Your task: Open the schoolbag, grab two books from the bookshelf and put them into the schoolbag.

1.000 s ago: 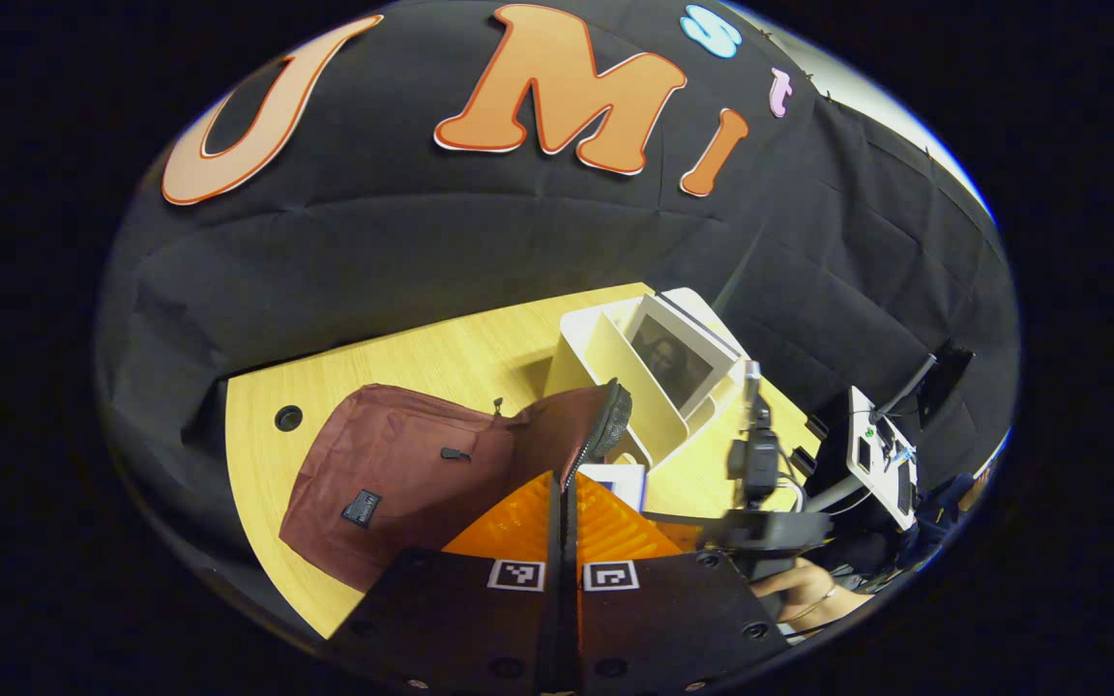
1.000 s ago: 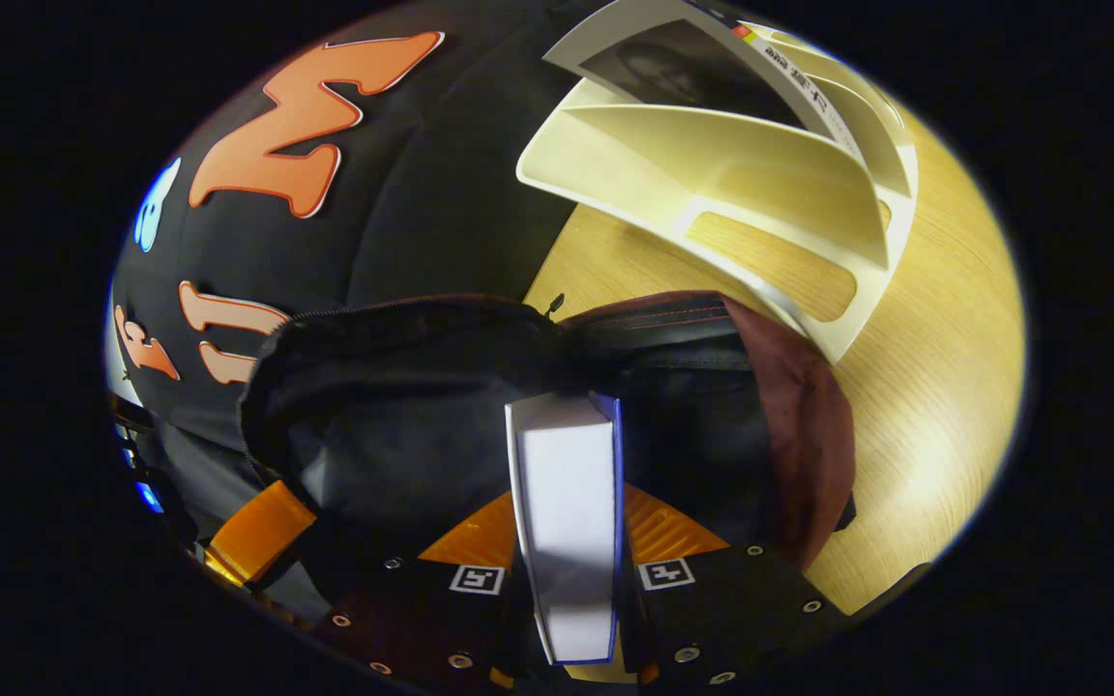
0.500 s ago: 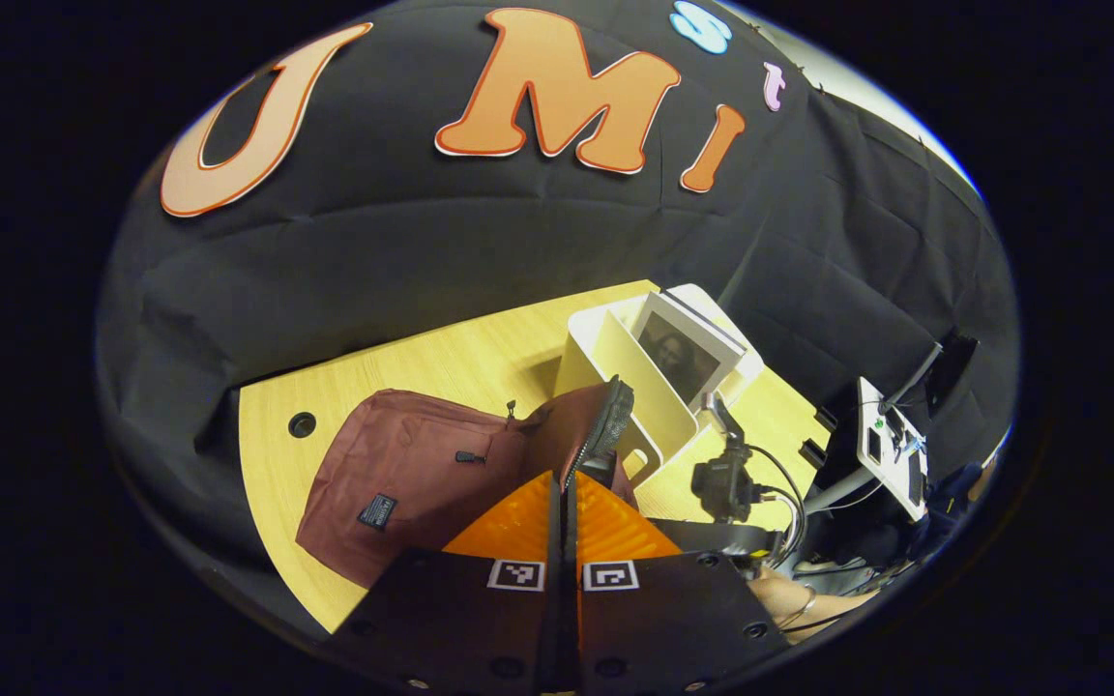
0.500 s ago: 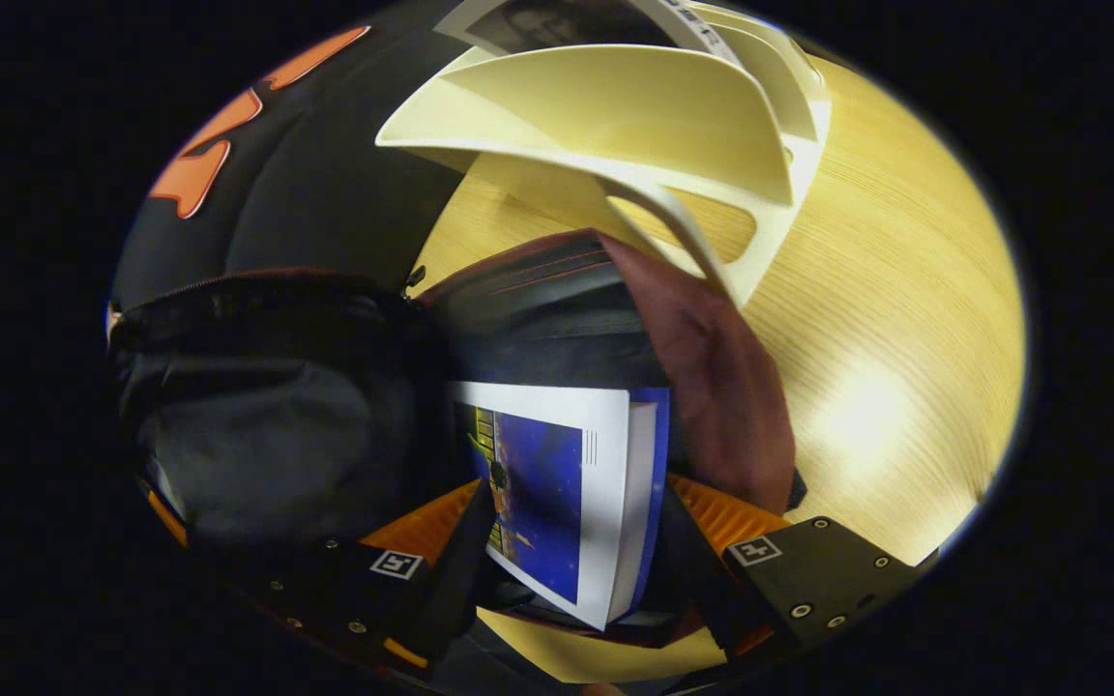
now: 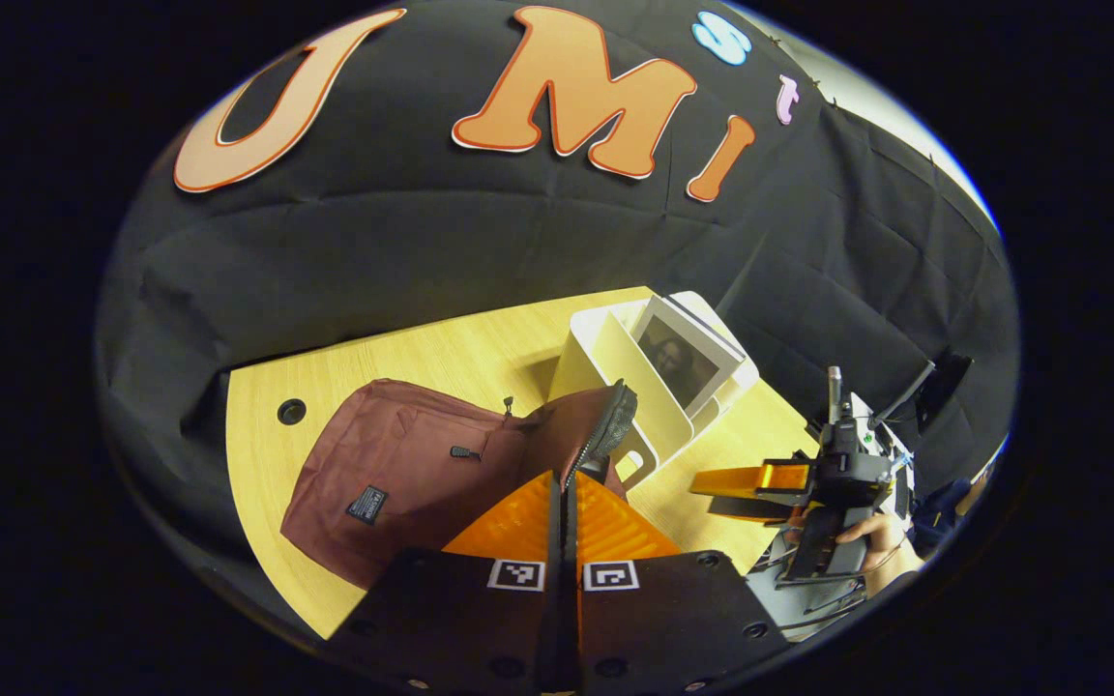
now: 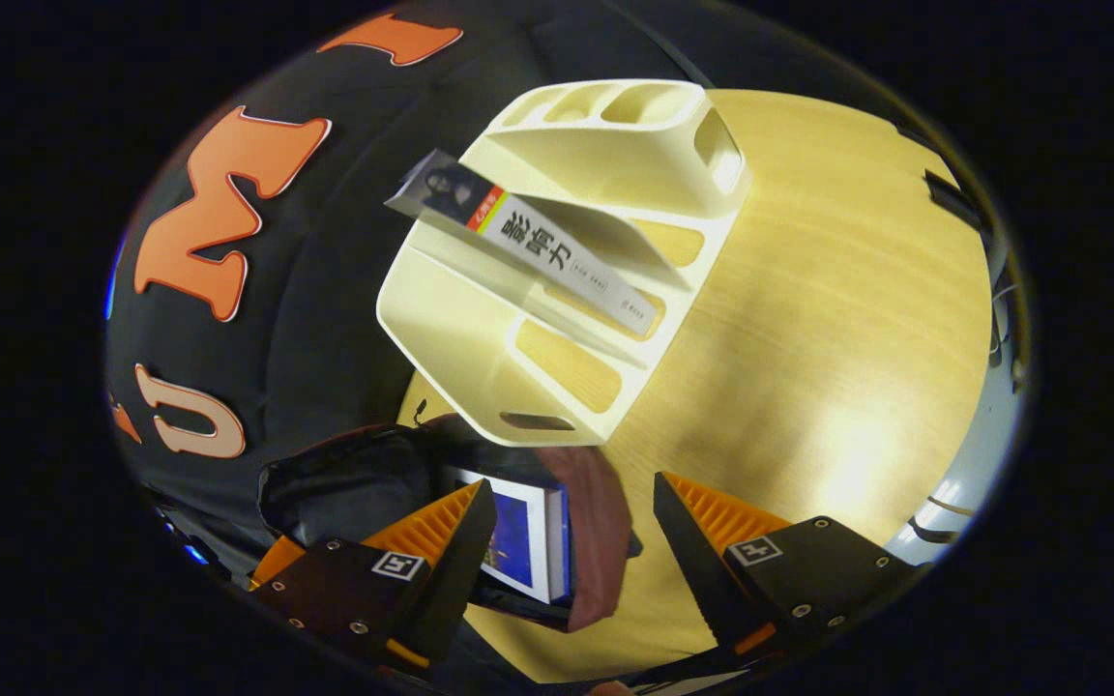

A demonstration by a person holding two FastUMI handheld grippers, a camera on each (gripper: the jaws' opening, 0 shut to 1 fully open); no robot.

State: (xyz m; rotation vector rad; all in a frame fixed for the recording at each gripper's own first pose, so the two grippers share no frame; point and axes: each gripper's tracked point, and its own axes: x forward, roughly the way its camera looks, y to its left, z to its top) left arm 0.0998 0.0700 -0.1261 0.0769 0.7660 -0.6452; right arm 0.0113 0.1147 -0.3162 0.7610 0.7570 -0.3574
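In the left gripper view the maroon schoolbag (image 5: 393, 464) lies on the wooden table, its zipped flap (image 5: 605, 425) lifted. My left gripper (image 5: 562, 480) is shut on that flap's edge. To the right, my right gripper (image 5: 717, 493) hovers open over the table, held by a hand (image 5: 871, 532). In the right gripper view the right gripper (image 6: 573, 483) is open with nothing between its fingers. Just below it a blue book (image 6: 518, 536) lies inside the schoolbag's dark opening (image 6: 354, 483). The cream bookshelf (image 6: 470, 329) stands behind, holding one book (image 6: 557, 256) with a portrait cover (image 5: 683, 358).
The cream bookshelf (image 5: 615, 377) stands right beside the bag's open end. Bare wooden table (image 6: 837, 319) spreads to the right of the shelf. A stand with a white device (image 5: 891, 445) sits past the table's right edge. A cable hole (image 5: 291, 412) marks the far left corner.
My right gripper has opened, left the blue book inside the bag and drawn back up and away from it. My left gripper still holds the flap in about the same place.
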